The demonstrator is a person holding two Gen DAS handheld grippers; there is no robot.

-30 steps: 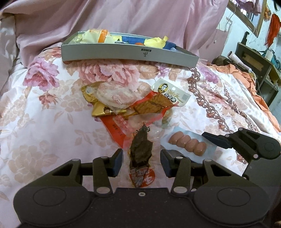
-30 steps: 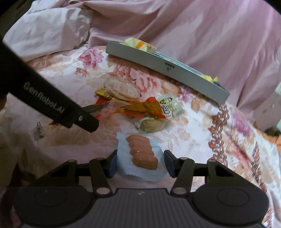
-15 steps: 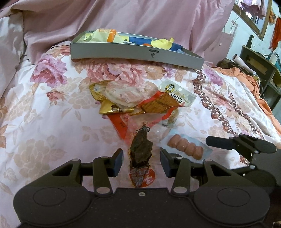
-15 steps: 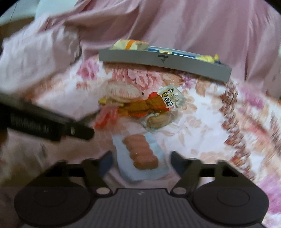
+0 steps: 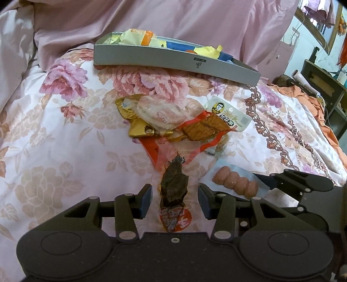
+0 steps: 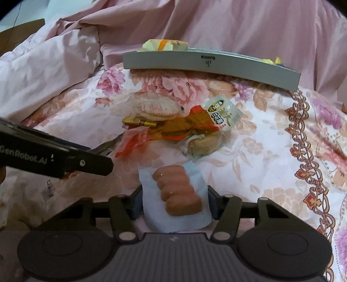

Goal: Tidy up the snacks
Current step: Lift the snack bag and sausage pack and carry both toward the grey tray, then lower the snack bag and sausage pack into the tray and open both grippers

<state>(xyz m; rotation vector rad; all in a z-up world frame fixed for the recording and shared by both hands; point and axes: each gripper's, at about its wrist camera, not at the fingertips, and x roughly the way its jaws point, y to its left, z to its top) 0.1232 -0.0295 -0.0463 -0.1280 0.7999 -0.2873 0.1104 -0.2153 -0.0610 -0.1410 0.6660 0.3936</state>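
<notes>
Right tool (image 6: 175,202) has just been closing on the sausage pack (image 6: 176,191), near edge of bed; pads at its sides. Grip the wrapper firmly w/o crushing, then lift to far tray (image 6: 216,65). Left tool (image 5: 174,200) half-open around dark snack (image 5: 173,188), not pinching.

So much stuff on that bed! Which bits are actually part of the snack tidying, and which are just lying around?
Part of the job:
- sausage pack, between the right gripper's closing jaws
- dark dried-snack pack, between the left gripper's jaws
- heap of snack packets
- grey tray

Just lying about:
- floral quilt
- pink blanket
- orange cloth
</notes>
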